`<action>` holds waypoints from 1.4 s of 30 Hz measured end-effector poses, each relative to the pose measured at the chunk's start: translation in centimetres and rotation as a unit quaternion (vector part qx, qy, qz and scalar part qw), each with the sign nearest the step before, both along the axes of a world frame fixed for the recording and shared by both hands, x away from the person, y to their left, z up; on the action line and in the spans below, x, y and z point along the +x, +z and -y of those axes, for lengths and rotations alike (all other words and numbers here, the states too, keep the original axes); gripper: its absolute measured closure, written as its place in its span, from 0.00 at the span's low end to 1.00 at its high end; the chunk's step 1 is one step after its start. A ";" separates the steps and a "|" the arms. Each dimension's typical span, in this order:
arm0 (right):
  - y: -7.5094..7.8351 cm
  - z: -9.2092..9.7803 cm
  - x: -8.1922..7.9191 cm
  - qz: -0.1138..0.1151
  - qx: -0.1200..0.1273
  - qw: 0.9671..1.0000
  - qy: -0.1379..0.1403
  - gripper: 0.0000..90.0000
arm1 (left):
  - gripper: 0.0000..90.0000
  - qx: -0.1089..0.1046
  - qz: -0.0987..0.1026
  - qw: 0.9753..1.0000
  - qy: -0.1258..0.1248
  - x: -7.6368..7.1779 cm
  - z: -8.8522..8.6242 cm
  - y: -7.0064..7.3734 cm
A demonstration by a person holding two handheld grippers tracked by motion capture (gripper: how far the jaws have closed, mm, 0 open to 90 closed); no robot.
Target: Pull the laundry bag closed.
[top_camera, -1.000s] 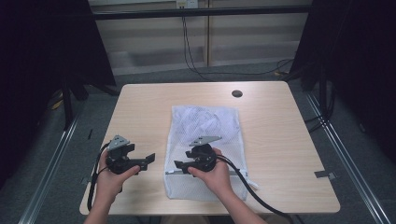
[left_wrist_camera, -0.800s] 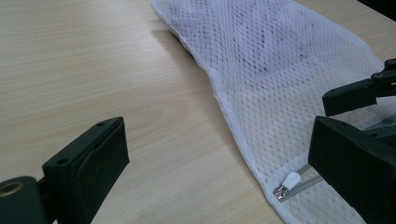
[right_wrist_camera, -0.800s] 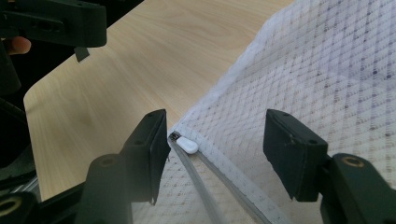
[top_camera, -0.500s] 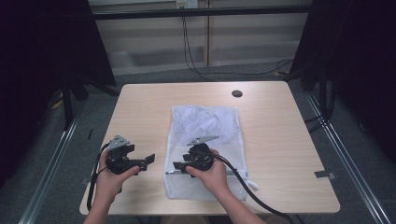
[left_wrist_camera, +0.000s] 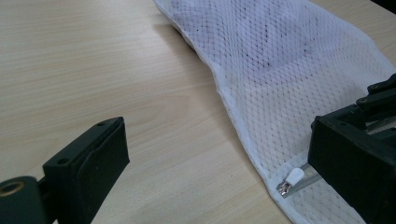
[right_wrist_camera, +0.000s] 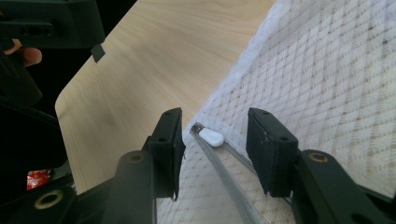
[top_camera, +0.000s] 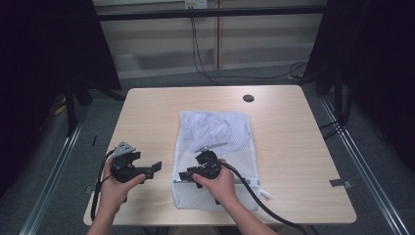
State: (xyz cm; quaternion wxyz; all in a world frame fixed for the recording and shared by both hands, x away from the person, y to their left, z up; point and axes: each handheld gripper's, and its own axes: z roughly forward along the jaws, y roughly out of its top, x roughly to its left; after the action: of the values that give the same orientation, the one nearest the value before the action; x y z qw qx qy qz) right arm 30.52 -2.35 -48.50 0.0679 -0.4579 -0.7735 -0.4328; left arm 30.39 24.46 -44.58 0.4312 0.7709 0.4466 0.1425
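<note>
A white mesh laundry bag (top_camera: 215, 142) lies flat in the middle of the wooden table, with something pale inside its far half. Its zipper (right_wrist_camera: 229, 172) runs along the near end, and the white zipper pull (right_wrist_camera: 210, 136) sits at the bag's left corner. My right gripper (top_camera: 183, 175) rests over that corner, open, its jaws either side of the pull (left_wrist_camera: 294, 177) without closing on it. My left gripper (top_camera: 155, 169) hovers just left of the bag, open and holding nothing, and points toward the same corner.
The table's rounded near-left corner (right_wrist_camera: 63, 100) is close to the grippers. A dark round grommet hole (top_camera: 248, 98) sits near the far edge. Cables trail from both grippers off the near side, and bare wood (left_wrist_camera: 93, 60) surrounds the bag.
My right gripper has crept slightly left and nearer along the zipper toward the bag's left corner. The left gripper has stayed put.
</note>
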 end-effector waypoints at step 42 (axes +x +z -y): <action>-1.7 -2.0 0.6 -0.054 0.021 0.998 0.005 0.83 | 0.06 0.000 -0.004 1.000 0.005 0.0 -0.4 0.0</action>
State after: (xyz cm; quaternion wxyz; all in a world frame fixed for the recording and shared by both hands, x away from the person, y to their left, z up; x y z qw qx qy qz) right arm 31.09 -0.38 -50.23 0.1216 -0.4751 -0.7619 -0.4231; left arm 30.43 24.88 -44.62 0.4293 0.7692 0.4518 0.1416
